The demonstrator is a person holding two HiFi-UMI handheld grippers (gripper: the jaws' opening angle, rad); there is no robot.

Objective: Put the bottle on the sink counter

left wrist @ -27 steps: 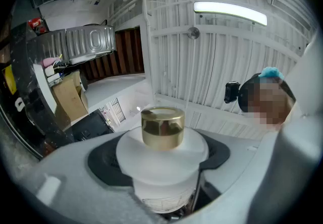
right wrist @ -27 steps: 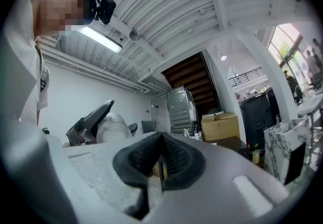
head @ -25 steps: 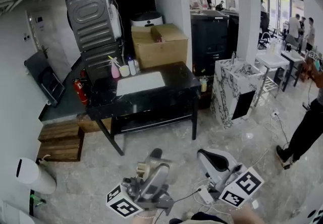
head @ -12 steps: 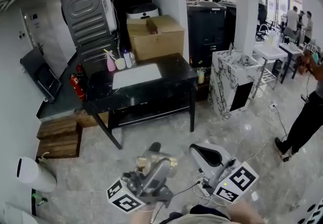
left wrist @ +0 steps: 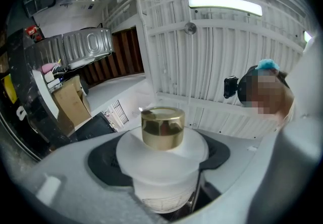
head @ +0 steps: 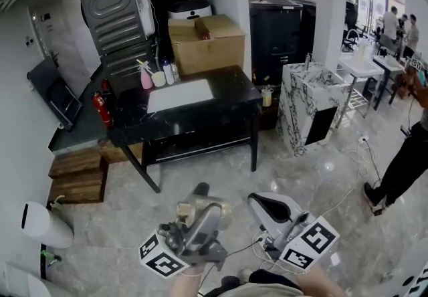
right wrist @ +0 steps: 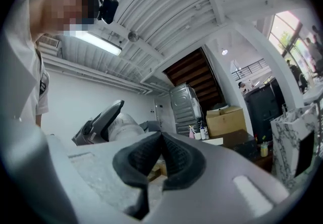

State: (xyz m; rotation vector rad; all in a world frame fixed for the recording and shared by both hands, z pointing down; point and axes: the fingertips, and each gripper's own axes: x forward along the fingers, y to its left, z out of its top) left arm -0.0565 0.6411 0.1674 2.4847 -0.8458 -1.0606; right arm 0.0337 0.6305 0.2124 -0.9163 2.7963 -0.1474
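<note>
The left gripper (left wrist: 160,165) is clamped around a white bottle with a gold cap (left wrist: 162,134), cap pointing out past the jaws, apparently gripped firmly for carrying. Beside it, the right gripper (right wrist: 162,160) is pinched closed on nothing. The black sink counter (head: 231,98) stands well ahead of both grippers.

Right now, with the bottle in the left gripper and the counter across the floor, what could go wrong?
A loose cable trails over the floor beside the person: a trip hazard on the way to the sink counter.
The left gripper clamps the bottle on its rounded body, so it might slip while walking.
The pink spray bottle at the counter's back could get knocked.
</note>
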